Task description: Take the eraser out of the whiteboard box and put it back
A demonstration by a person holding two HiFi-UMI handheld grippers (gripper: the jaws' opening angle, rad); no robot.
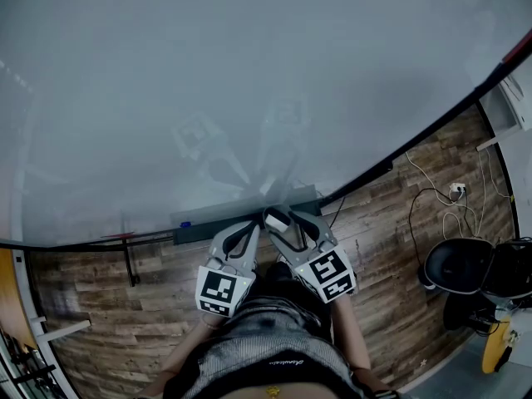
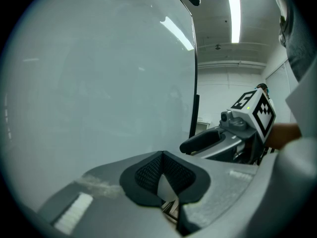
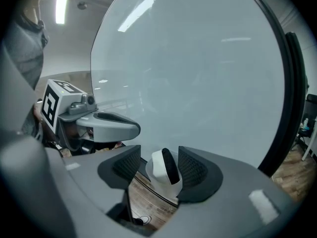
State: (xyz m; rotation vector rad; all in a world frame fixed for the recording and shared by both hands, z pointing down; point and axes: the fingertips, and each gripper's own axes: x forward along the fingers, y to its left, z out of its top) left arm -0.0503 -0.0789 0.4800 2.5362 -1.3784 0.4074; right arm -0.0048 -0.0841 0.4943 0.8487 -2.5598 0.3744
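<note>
The right claw (image 3: 159, 156) stands wide, with one eraser (image 3: 159, 171) in the gap. The eraser sits close against the right-hand pad and clear of the left-hand pad, so nothing clamps it. In the right gripper view its long axis runs steeply, the top leaning a little to the left. Its black felt face is turned toward the right-hand pad. The body is white and rounded, the felt a dark strip along one side.

The left claw (image 2: 162, 155) is pinched together at the tips, with nothing gripped. It hangs just beside the right one.

From the head view, both claws aim at the single dark whiteboard box (image 1: 208, 221) fixed under the whiteboard (image 1: 208, 98). The eraser is at the box's near edge; whether it rests inside cannot be told. One small blue item (image 1: 184, 224) lies toward the box's left end. A wooden floor (image 1: 382, 248) lies below.
</note>
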